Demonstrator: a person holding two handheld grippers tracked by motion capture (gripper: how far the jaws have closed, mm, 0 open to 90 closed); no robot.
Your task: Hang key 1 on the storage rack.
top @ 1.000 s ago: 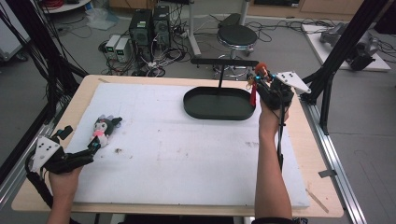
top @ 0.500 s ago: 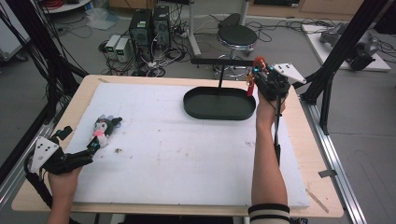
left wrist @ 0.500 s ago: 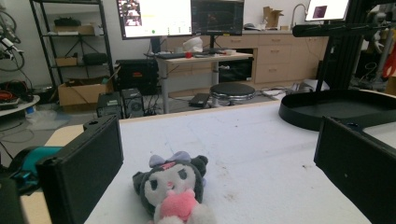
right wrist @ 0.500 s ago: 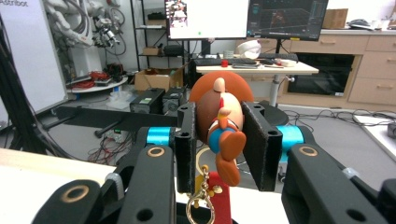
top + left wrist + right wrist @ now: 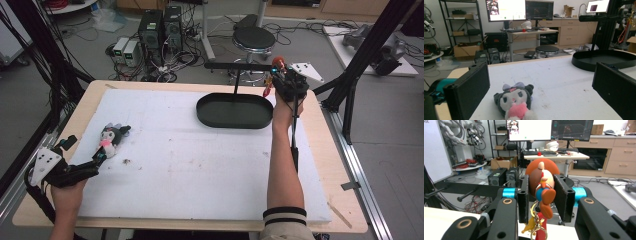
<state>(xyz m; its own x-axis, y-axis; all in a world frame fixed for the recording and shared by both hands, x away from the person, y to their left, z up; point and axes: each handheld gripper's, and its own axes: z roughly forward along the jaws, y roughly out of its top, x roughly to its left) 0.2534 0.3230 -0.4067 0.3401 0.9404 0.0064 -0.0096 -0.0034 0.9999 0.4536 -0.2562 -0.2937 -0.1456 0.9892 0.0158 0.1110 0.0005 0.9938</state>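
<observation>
A small plush toy (image 5: 111,137) with a black hood, white face and pink front lies on the white mat at the left; in the left gripper view the plush toy (image 5: 515,103) sits between the two wide-apart jaws, touching neither. My left gripper (image 5: 95,159) is open just short of it. At the far right, my right gripper (image 5: 276,75) is shut on an orange-and-brown figurine keychain (image 5: 541,186), held up beside the crossbar of the black stand (image 5: 235,66). A red strap and gold clasp (image 5: 536,226) dangle below the figurine.
The stand's black oval tray base (image 5: 234,111) rests on the mat (image 5: 190,160) at the back right, its post rising to a horizontal bar. Beyond the table's far edge are computer towers (image 5: 160,27), a stool (image 5: 254,37) and cables. Black frame posts flank both sides.
My right hand has carried the keychain a little farther back and left, toward the end of the stand's crossbar. The left gripper and the plush toy have stayed put.
</observation>
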